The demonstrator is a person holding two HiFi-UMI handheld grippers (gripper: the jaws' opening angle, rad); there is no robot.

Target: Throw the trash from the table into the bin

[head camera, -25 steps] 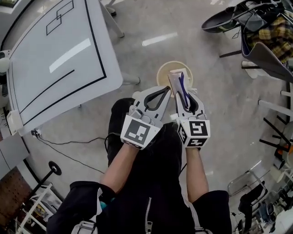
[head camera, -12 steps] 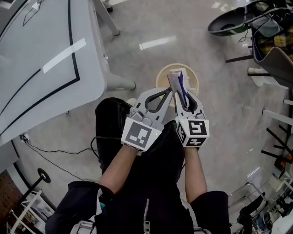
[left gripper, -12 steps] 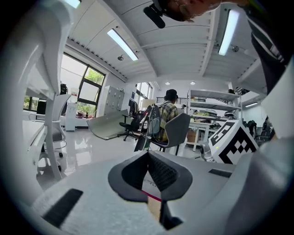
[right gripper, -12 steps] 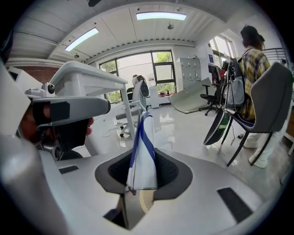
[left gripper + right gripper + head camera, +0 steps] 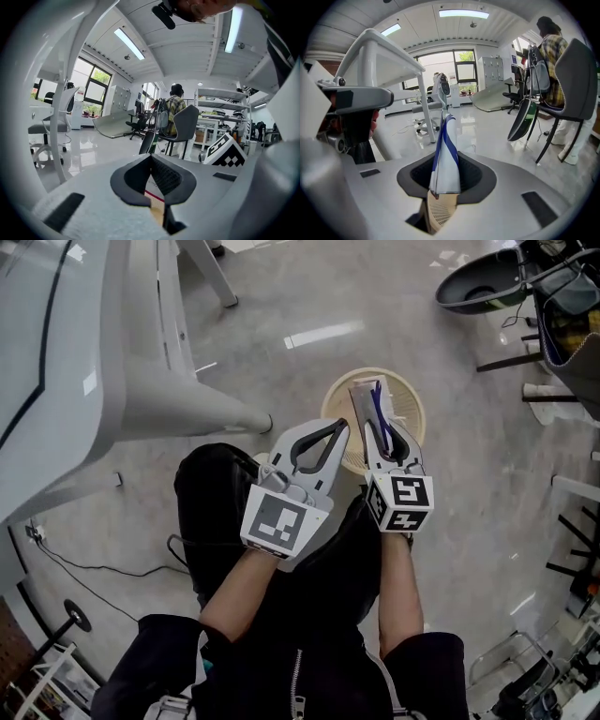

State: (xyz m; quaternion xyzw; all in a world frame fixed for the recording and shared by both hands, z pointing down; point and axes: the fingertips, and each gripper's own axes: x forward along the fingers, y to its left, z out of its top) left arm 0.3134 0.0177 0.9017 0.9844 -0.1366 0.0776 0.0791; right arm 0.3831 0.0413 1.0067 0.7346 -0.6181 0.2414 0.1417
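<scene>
– Polished grey floor (image 5: pixel 281 306) fills most of the head view. What stands on it?

– One round, tan, woven bin (image 5: pixel 413 405) stands on the floor straight ahead of the person. A white tabletop (image 5: pixel 42 352) with a slanted leg (image 5: pixel 183 409) occupies the left side. Both claws hang above the floor, side by side and close together, between the person and the bin.

– State of the right claw (image 5: pixel 372 397)?

– Closed on a flat white wrapper with a blue stripe (image 5: pixel 364 411). The right gripper view shows the wrapper standing upright between the two dark pads, pinched at its lower part, with its top rising clear of the claw. Tan weave of the bin shows directly beneath it.

– Position of the wrapper relative to the bin?

– In the head view it overlaps the bin's mouth. It is clamped in the claw, not inside the bin.

– State of the left claw (image 5: pixel 338 426)?

– Closed, tips touching, nothing gripped. The left gripper view shows a patch of tan weave through the gap behind the tips. The tips lie at the near-left edge of the bin's rim in the head view.
</scene>
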